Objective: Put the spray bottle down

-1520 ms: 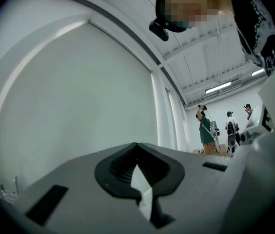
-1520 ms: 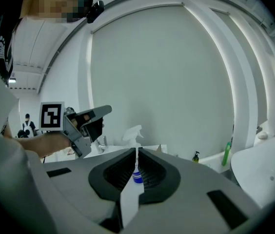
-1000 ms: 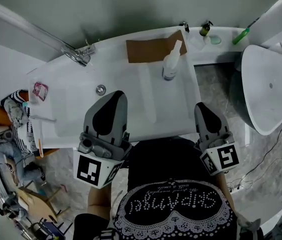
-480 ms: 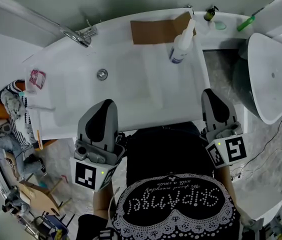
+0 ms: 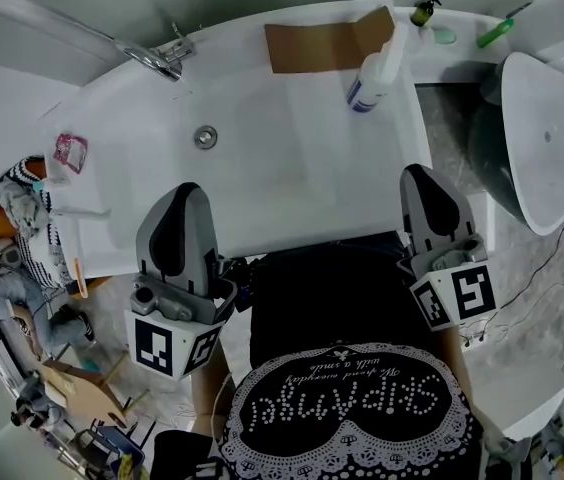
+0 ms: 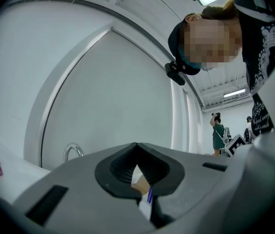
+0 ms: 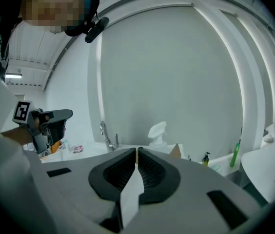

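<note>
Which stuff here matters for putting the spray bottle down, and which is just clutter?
Job:
spray bottle, standing, ungripped
left gripper, shut, empty
right gripper, shut, empty

Clutter:
cardboard sheet
faucet
drain
pink packet
small pump bottle

Plastic spray bottle (image 5: 373, 74), glossy tub (image 5: 292, 173)

White basin (image 5: 262, 163) — spray bottle (image 5: 370, 78), cardboard (image 5: 322, 46), perhaps pink packet (image 5: 69, 152)

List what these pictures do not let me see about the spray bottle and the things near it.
Spray bottle: label print too small in head view; in right gripper view its lower body is hidden behind the right gripper's fingers.
Pink packet: print too small, head view.
Small pump bottle: label too small, head view.
</note>
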A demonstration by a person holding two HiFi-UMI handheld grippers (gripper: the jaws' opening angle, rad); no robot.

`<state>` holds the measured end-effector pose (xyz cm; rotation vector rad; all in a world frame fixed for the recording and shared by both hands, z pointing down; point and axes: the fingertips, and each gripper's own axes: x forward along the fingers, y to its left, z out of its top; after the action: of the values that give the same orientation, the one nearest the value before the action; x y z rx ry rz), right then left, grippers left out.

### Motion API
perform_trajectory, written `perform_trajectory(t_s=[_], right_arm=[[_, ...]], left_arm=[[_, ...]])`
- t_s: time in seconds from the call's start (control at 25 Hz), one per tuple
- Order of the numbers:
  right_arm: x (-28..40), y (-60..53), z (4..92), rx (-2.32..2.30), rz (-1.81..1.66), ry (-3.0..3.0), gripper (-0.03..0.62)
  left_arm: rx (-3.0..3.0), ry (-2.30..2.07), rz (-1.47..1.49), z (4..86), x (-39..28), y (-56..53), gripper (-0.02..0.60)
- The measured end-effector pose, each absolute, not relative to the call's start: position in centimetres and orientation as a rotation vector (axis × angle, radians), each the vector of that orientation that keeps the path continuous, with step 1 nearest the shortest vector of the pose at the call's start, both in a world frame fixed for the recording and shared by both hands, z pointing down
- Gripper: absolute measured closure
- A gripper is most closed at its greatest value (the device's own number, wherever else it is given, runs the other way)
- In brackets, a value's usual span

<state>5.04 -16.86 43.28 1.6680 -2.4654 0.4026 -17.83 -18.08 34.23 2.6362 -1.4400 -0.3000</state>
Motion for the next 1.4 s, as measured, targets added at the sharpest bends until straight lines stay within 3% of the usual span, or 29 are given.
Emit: perform_trajectory(t_s=[1.4], right_arm=[[3.2, -16.0, 43.1, 1.542, 0.328, -2.480, 0.565]], left_arm=[[2.564, -1.418, -0.333, 35.3, -18.2, -16.4, 0.578]])
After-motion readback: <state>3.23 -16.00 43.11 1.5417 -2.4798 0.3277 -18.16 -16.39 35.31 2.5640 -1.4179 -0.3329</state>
